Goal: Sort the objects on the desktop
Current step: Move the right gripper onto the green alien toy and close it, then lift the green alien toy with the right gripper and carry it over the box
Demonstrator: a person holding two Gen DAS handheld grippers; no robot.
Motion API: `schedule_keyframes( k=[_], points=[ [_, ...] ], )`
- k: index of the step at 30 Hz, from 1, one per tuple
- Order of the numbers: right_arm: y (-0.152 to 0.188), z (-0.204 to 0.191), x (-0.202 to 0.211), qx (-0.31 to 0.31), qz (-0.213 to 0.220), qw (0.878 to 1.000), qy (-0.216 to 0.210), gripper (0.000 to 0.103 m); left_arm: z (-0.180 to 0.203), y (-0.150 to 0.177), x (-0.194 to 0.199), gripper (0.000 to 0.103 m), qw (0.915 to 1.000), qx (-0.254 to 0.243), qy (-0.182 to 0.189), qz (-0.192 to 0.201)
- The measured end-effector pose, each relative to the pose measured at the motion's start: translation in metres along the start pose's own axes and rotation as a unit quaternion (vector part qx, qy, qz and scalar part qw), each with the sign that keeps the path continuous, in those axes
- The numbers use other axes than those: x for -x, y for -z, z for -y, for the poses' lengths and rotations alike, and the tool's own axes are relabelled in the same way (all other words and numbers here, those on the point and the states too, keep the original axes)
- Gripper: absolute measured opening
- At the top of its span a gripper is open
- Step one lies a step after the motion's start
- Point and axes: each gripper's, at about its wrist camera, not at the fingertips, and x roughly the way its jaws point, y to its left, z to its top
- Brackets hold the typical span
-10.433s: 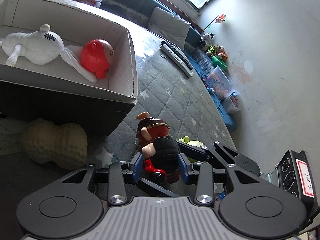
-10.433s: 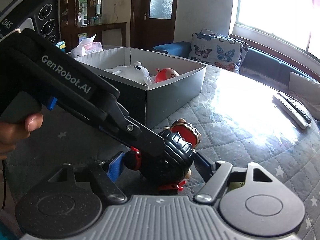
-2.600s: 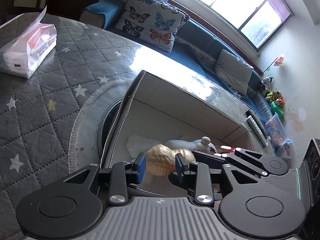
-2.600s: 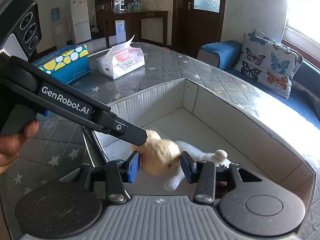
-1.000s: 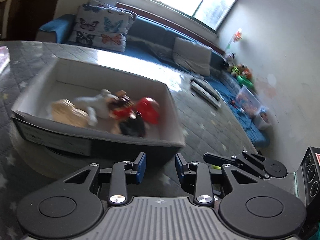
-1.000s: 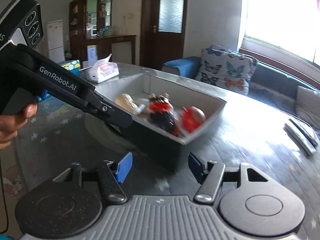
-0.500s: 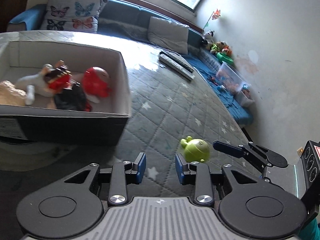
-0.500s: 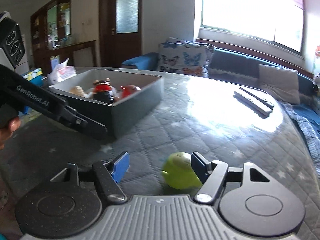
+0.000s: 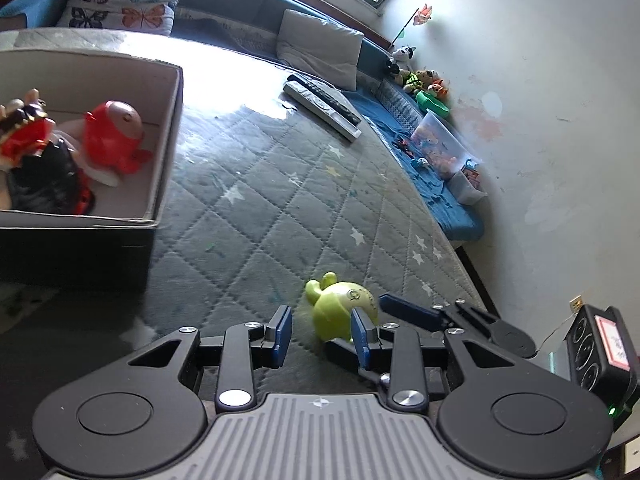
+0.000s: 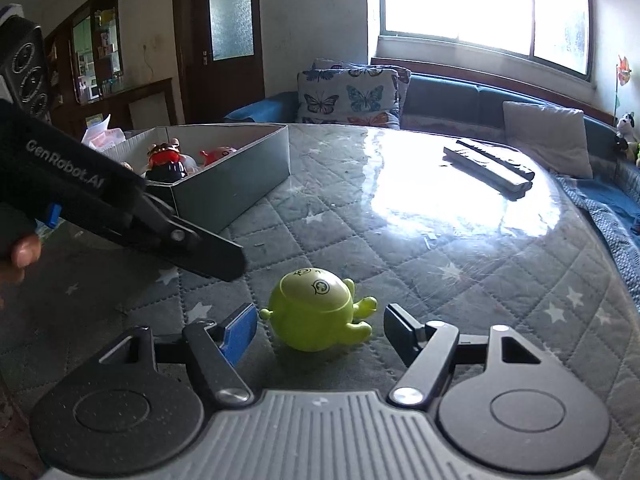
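Step in hand: approach to the last loose toy. The green toy lies on the quilted table cover, well apart from the box, which already holds the red toy and the black-and-red figure.

Your right gripper stands with its jaws wide apart, one either side of the toy, neither touching. Your left gripper is also parted, empty, just beside the toy.

Next move, as judged: settle the right gripper lower around the rounded body, close squarely, then carry to the box. The smooth dome may slip.
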Motion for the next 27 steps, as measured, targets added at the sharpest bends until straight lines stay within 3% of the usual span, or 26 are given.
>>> schedule_keyframes(
  k=[7,13,27],
  points=[
    [-0.002,0.001,-0.008,-0.002,0.002,1.000,-0.014,0.070,-0.002,-0.008,-0.010,0.036,0.9994,0.030,0.019,0.002],
    [-0.001,0.001,-0.012,-0.002,0.002,1.000,-0.020,0.062,-0.004,-0.010,-0.020,0.036,0.9987,0.046,0.022,-0.007],
    [0.003,-0.007,-0.013,0.016,-0.001,1.000,-0.012,0.060,-0.004,-0.005,-0.032,0.042,0.9977,0.051,0.034,-0.028]
  ],
)
